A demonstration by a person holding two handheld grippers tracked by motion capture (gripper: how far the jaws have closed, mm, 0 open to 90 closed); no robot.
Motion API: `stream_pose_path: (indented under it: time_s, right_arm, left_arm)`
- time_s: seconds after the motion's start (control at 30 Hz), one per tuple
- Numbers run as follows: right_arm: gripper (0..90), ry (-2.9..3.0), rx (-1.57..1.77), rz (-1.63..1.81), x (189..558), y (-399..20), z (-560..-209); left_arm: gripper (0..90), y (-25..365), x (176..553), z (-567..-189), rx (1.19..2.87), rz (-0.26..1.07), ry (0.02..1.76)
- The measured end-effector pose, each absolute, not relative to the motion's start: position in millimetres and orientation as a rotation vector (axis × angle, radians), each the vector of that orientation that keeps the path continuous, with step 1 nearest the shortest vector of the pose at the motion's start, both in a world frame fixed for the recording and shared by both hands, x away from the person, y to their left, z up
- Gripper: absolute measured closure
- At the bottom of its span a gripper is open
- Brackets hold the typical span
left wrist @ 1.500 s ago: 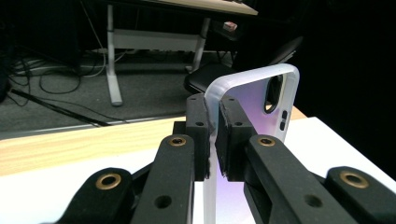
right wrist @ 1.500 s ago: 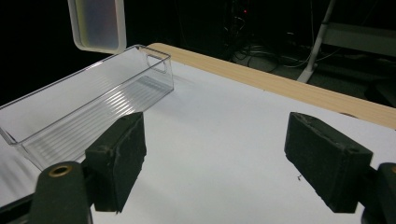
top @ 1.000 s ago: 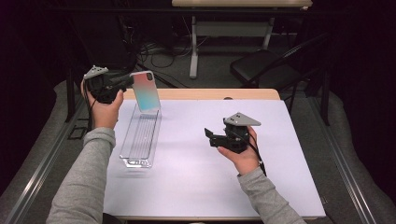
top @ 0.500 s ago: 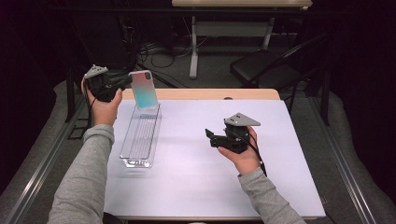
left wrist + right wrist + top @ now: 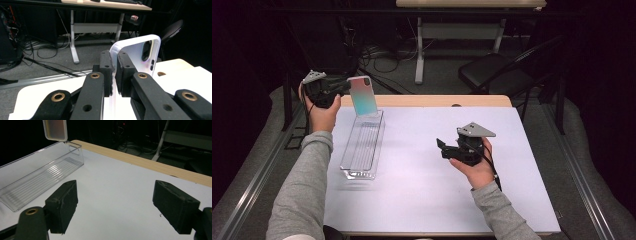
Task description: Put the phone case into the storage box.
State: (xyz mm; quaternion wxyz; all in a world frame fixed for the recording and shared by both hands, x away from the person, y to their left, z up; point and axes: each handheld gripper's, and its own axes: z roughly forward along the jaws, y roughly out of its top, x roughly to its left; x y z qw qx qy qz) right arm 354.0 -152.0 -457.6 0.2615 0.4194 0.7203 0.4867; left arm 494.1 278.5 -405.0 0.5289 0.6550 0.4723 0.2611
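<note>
A phone case [image 5: 363, 95] with a pink-to-teal back and white rim hangs upright over the far end of a clear plastic bin [image 5: 361, 144]. My left gripper [image 5: 343, 88] is shut on the case's edge; in the left gripper view the pads [image 5: 124, 71] clamp its white rim [image 5: 135, 53]. The case's lower end [image 5: 55, 129] hovers just above the bin's far wall [image 5: 72, 146] in the right gripper view. My right gripper [image 5: 441, 147] is held open above the white mat, right of the bin, with nothing between its pads [image 5: 175, 206].
A white mat [image 5: 427, 180] covers most of the wooden table [image 5: 437, 101]. Beyond the table stand a desk leg [image 5: 418, 52], floor cables [image 5: 379, 52] and a black chair [image 5: 497, 75]. A metal rail [image 5: 257, 170] runs along the left side.
My left gripper has carried the phone case slightly down and toward the bin's far end. The right gripper has stayed in place.
</note>
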Motion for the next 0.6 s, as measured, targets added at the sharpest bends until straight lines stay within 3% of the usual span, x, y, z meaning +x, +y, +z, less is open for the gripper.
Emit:
stream_pose_path:
  time_s: [0.6]
  right_arm:
    - [17.7,1.943,1.145,1.329,353.8,-155.5,-457.9]
  left_arm:
    - [84.4,286.1,507.0,-428.1,1.577,0.614,1.174]
